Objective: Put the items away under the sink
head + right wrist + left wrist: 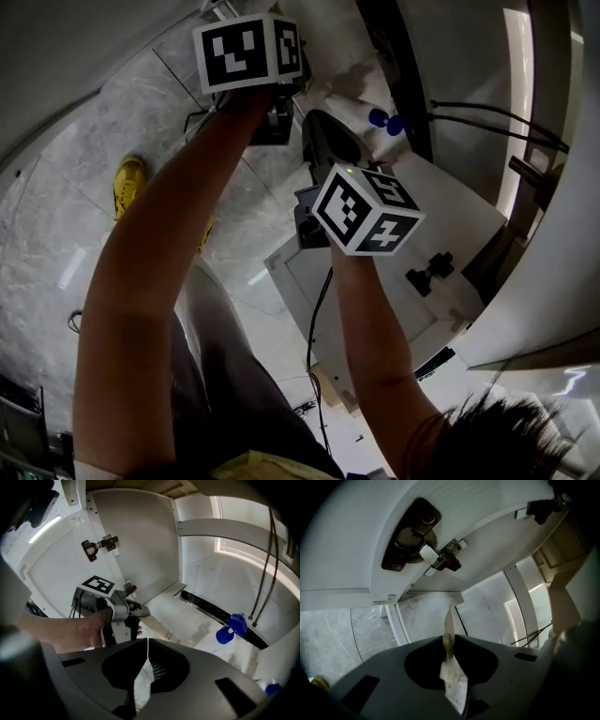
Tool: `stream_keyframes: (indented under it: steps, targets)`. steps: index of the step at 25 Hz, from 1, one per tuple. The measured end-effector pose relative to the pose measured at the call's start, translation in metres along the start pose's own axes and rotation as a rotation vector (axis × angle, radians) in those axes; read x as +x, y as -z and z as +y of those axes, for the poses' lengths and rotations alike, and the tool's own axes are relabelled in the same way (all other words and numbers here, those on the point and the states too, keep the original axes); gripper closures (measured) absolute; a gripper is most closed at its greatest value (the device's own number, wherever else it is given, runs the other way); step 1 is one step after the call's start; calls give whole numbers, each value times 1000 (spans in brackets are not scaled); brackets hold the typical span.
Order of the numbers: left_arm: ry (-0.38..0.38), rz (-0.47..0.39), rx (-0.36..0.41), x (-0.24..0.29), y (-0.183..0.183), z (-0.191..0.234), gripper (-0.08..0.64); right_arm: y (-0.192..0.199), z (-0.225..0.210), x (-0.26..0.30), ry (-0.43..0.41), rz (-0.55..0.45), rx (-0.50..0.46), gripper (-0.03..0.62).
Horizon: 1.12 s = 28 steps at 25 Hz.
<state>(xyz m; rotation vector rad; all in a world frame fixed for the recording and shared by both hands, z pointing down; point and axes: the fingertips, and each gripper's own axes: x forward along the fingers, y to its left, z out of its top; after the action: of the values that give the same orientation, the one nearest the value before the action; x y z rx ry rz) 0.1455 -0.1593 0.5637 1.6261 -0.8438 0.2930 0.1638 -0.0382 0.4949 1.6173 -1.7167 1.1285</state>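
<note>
Blue bottle (233,626) is sitting inside the cabinet (140,541); left gripper (449,639) and right gripper (146,644), jaws together, should probably be easing its door (351,550) closed.

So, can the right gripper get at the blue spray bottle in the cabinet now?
Probably yes. The right gripper faces the open cabinet, and nothing stands between it and the blue spray bottle on its floor. Its jaws are shut and must open first.
</note>
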Motion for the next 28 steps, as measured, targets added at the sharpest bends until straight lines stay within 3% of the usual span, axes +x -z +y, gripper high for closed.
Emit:
stream_keyframes:
  steps: [4, 12, 21, 24, 28]
  targets:
    - [-23, 24, 40, 3, 2, 3, 461, 1, 2, 3, 2, 6, -2, 565]
    - [56, 157, 72, 20, 16, -21, 277, -3, 1, 2, 2, 5, 7, 565]
    - [78, 333, 227, 23, 34, -29, 217, -9, -3, 2, 17, -8, -11, 565]
    - [50, 379, 354, 22, 37, -29, 210, -10, -4, 1, 19, -13, -13, 565]
    - [-20, 404, 683, 20, 40, -25, 207, -10, -6, 0, 22, -17, -9, 565]
